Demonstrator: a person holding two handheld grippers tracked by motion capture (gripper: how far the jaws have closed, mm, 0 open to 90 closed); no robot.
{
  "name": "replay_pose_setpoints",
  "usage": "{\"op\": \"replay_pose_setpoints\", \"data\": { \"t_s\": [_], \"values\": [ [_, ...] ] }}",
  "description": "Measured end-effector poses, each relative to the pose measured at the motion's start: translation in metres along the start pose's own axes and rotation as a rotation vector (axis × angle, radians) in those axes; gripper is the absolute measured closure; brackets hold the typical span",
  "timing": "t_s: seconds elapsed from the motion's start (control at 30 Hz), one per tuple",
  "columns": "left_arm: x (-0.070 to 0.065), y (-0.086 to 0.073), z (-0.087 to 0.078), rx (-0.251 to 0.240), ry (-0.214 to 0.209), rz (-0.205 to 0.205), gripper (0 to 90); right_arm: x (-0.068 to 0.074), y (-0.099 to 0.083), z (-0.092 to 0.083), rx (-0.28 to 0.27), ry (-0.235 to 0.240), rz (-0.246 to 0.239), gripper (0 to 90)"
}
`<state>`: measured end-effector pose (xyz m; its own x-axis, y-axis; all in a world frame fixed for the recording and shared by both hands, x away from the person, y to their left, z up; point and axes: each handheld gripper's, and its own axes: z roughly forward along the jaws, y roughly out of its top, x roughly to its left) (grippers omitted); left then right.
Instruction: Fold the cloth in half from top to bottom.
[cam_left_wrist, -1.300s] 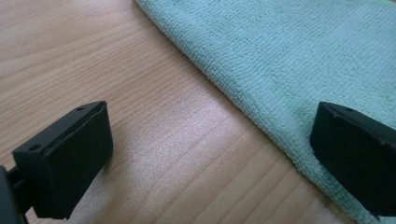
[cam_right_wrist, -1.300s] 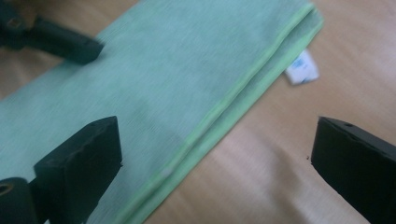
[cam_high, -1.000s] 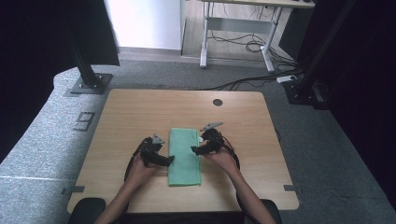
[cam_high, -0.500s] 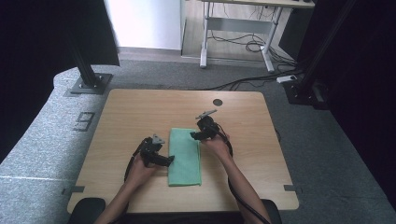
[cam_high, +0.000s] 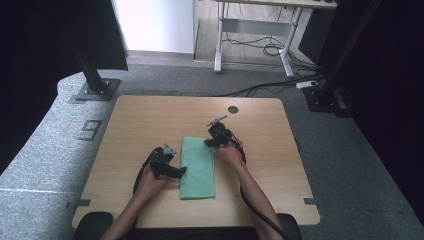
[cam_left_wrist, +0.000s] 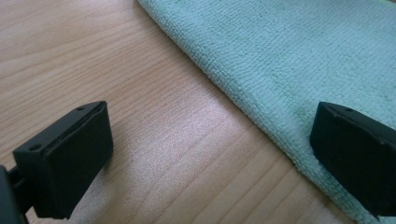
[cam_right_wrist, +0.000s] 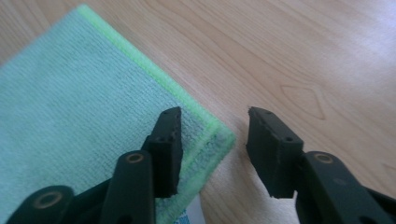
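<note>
As jaws straddle cloth (cam_right_wrist: 84, 107) corner | white tag (cam_right_wrist: 194, 212), unreadable

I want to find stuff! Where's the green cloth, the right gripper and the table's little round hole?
green cloth (cam_high: 198, 167), high view, middle of the cloth.
right gripper (cam_right_wrist: 214, 148), right gripper view, gap between its fingers.
round hole (cam_high: 233, 109), high view, hole's centre.

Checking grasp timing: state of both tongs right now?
Left tongs: open wide, straddling the green cloth's edge, holding nothing.
Right tongs: open, have just been closing; cloth corner between them, not yet pinched.
</note>
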<state>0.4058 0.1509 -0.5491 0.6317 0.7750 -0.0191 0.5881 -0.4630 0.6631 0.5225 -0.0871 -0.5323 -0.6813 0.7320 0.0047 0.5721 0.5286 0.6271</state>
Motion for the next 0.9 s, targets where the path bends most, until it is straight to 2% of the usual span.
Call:
{"op": "replay_pose_setpoints", "data": {
  "t_s": [0.1,0.2,0.23,0.37,0.5,0.67,0.9],
  "values": [
    [0.0,0.0,0.0,0.0,0.0,0.0,0.0,-0.003,-0.003,0.0,-0.014,0.041,0.015,63.5],
    [0.0,0.0,0.0,-0.001,0.0,-0.001,0.0,-0.002,-0.003,0.0,-0.014,0.088,0.018,81.6],
    [0.0,0.0,0.0,-0.001,0.001,-0.001,0.0,-0.001,-0.002,0.0,-0.013,0.091,0.02,83.1],
    [0.0,0.0,0.0,-0.002,0.0,-0.003,0.0,0.002,-0.002,-0.001,-0.01,0.077,0.009,85.0],
    [0.0,0.0,0.0,-0.002,0.001,-0.002,0.0,0.01,0.001,-0.009,-0.029,0.043,-0.047,85.1],
    [0.0,0.0,0.0,-0.001,0.001,0.0,0.0,0.018,0.006,-0.031,-0.099,0.066,-0.098,85.0],
    [-0.001,0.0,0.0,0.001,0.002,-0.003,0.0,0.032,0.004,-0.056,-0.151,0.092,-0.151,85.0]
  ]
}}
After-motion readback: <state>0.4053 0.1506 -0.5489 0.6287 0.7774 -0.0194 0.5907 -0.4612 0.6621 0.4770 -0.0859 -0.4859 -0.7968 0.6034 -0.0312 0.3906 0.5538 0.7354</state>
